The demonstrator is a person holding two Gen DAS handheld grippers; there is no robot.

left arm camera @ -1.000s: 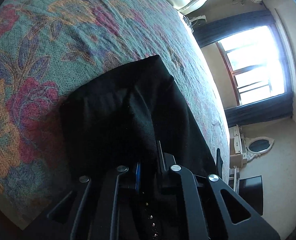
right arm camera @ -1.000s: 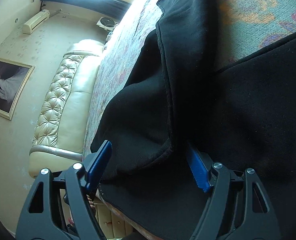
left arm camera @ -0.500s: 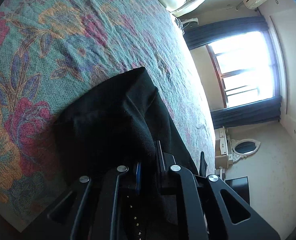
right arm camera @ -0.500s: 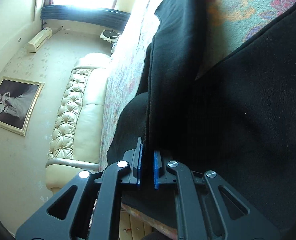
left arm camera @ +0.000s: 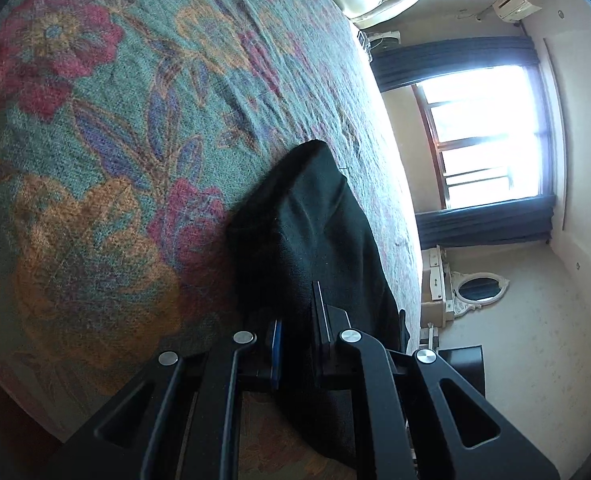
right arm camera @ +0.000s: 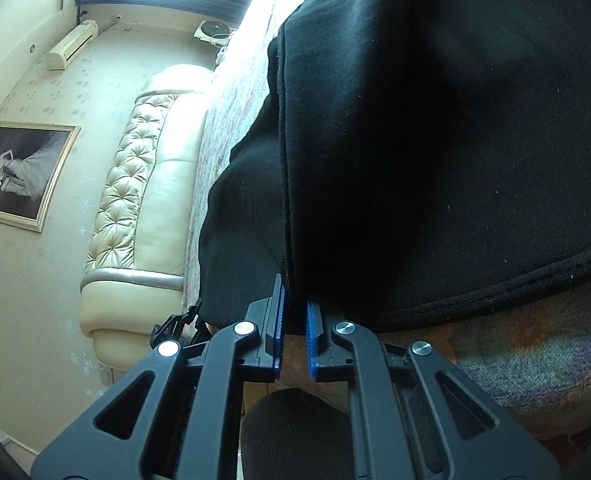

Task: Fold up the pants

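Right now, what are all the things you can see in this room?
pants: one, black, on the bed, pinched by both claws
bedspread: one, green with red and orange flowers, covering the bed
headboard: one, cream, padded, at the bed's end
picture: one, gold frame, on the wall
window: one, bright, dark curtains beside it
air conditioner: one, cream, high on the wall
mirror: one, oval, white frame
left claw: black with blue pads, shut on pants
right claw: black with blue pads, shut on pants
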